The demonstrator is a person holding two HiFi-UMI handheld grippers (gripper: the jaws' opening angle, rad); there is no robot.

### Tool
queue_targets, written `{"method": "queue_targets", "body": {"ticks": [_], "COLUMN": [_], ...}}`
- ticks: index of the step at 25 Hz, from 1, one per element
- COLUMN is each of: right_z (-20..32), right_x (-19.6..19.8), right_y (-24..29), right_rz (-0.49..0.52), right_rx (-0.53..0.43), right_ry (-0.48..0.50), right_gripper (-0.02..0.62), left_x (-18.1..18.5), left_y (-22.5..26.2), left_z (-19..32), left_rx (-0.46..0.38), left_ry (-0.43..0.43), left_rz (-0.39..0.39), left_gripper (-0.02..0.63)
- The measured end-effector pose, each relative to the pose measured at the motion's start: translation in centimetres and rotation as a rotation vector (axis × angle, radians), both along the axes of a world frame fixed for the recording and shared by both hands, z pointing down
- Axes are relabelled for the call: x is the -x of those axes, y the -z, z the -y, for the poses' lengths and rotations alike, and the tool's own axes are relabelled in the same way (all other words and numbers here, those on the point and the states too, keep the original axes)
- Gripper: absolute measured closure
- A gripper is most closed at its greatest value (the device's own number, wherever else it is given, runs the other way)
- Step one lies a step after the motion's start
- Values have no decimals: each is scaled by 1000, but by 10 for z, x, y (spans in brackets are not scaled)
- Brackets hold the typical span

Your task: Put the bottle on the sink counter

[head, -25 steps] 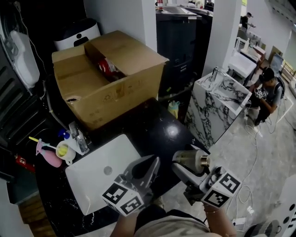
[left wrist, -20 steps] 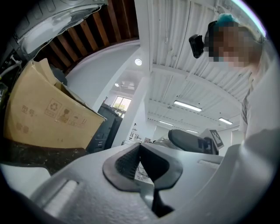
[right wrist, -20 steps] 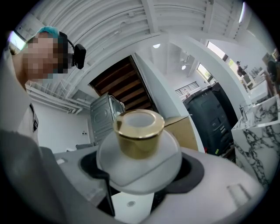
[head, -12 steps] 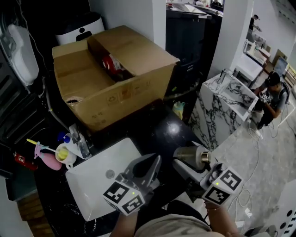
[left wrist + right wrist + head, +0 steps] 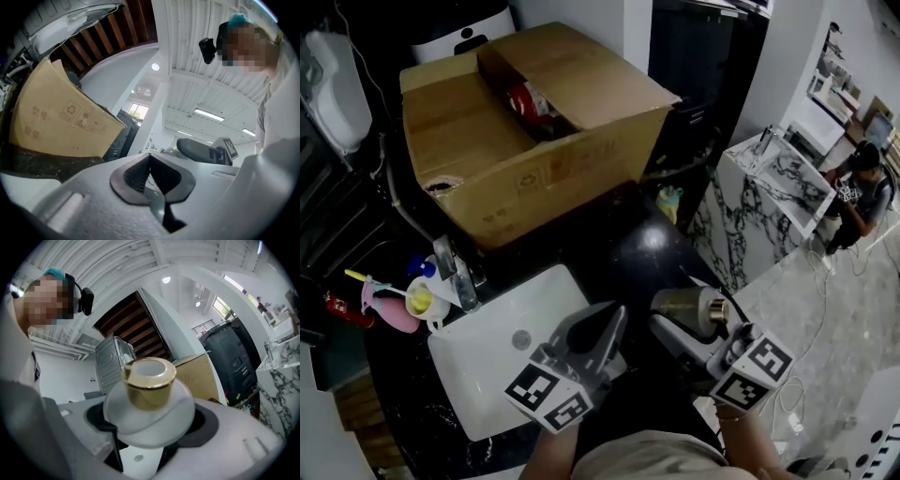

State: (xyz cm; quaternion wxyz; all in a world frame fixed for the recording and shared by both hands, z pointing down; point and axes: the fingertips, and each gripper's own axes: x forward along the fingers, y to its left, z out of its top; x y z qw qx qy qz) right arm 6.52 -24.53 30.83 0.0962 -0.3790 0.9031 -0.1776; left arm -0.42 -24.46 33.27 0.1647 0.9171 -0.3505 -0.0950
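A frosted white bottle with a gold cap lies sideways in my right gripper, which is shut on its body. It hangs above the black counter's front edge, just right of the white sink basin. In the right gripper view the bottle fills the space between the jaws, with its gold cap pointing away. My left gripper hovers over the basin's right rim. Its jaws are shut with nothing between them, as the left gripper view also shows for this gripper.
An open cardboard box covers the back of the black counter. A faucet and pink and yellow items stand left of the basin. A marble-faced counter and a seated person are at the right.
The head view has shifted, so the box and the counter sit lower and more to the right in the picture. Both grippers keep their places, and the right one still holds the bottle.
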Motion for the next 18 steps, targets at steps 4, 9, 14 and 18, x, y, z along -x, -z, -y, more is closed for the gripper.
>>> {"method": "queue_targets", "body": {"ticks": [4,9,14,18], "right_z": [14,39,63,85], "right_x": [-2,-2,-3,-9], "right_y": [-5,-10,-28,-44], "right_rz": [9,14,11,-3], "right_rx": [15,27,86,134], "right_ry": [8,41,92,109], "right_gripper": [256,255,256,256], "left_x": [1,-3,-6,-7], "left_y": [-8,-15,-32,-41], "left_z": [9,23,45,62], "left_rx": [25,50,107,139], "left_ry": [20,44,82,122], "left_rz": [7,17,21,23], "left_gripper": [600,600,600,600]}}
